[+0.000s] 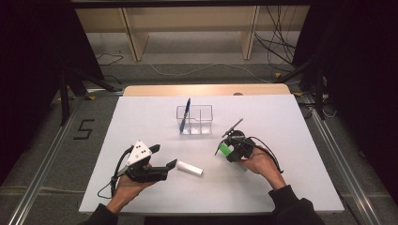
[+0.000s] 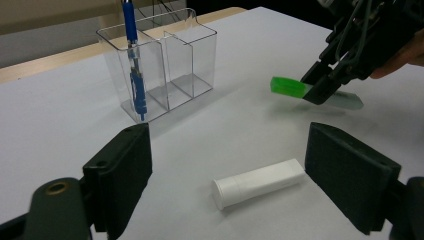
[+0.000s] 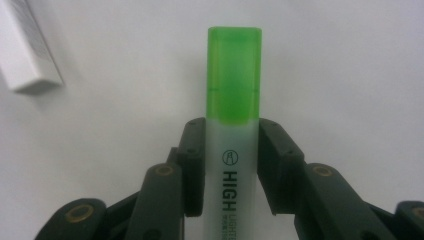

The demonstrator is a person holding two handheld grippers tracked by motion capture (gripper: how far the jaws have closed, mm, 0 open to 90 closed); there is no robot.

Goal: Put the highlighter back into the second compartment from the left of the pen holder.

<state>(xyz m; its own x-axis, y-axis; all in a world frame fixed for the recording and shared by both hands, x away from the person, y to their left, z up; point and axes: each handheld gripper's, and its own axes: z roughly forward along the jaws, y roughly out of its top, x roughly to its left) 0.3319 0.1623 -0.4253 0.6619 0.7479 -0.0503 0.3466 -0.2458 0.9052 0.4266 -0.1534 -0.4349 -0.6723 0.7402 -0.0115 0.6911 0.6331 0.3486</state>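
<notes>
The right gripper is clamped on a highlighter with a green cap and a pale translucent body; in the right gripper view its 2 black jaws press on both sides of the body just below the cap, and the cap sticks out past them. In the left gripper view this highlighter is close above the white table, tilted only a little. The left gripper rests low near the front left of the table with its jaws wide apart and nothing between the pads. Just beyond its jaws a white cylindrical tube lies flat on the table. Farther back stands a clear plastic organizer with 2 compartments, and a blue pen stands upright in its left compartment.
</notes>
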